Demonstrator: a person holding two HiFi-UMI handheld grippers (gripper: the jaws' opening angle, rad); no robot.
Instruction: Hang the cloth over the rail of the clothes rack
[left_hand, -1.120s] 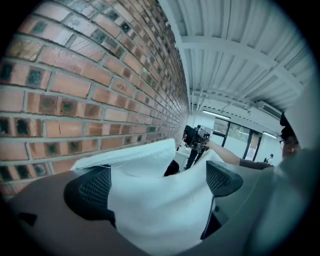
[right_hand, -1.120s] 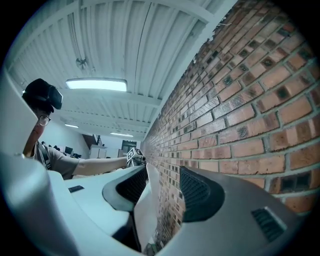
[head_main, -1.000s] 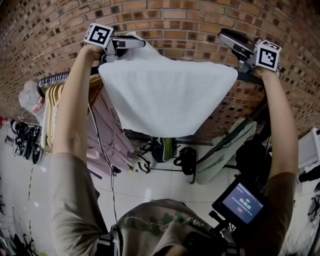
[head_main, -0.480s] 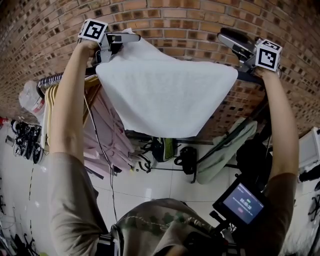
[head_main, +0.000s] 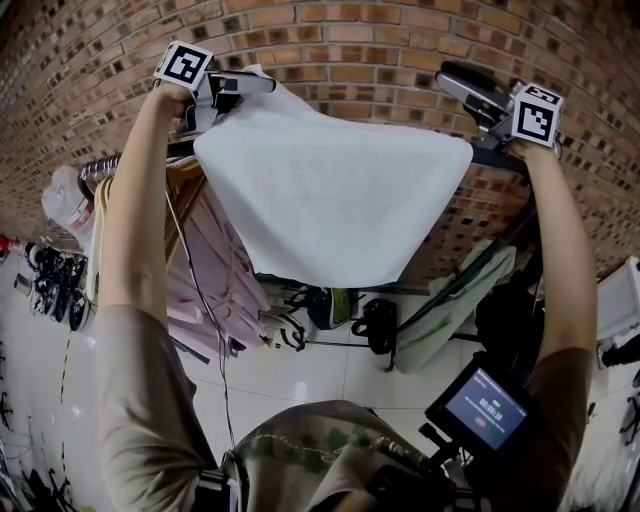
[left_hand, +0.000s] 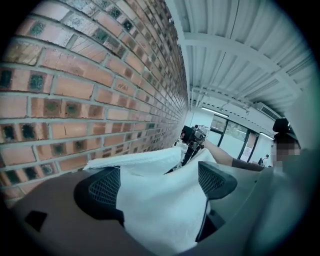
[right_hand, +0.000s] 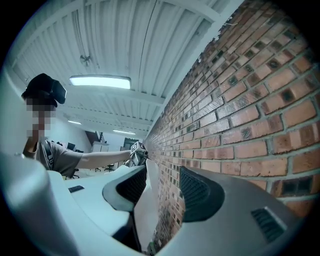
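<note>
Shifting your left gripper (head_main: 245, 85) out toward 10 o'clock, jaws narrowed onto bunched cloth (head_main: 330, 190) corner. Cloth spread along rail (head_main: 110, 160) at 12 o'clock. Right gripper (head_main: 458, 82) jaws apart, cloth edge loose between. Hanging looks nearly done.

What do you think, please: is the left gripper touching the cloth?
Touching. The left gripper view shows the cloth bunched between the left gripper's jaws, against both pads.

Person's got grey-brown short sleeves (head_main: 150, 400). The left gripper (head_main: 250, 83) and right gripper (head_main: 458, 80) are grey with black mesh pads (left_hand: 102, 187), each carrying a black-and-white marker cube (head_main: 184, 66).
</note>
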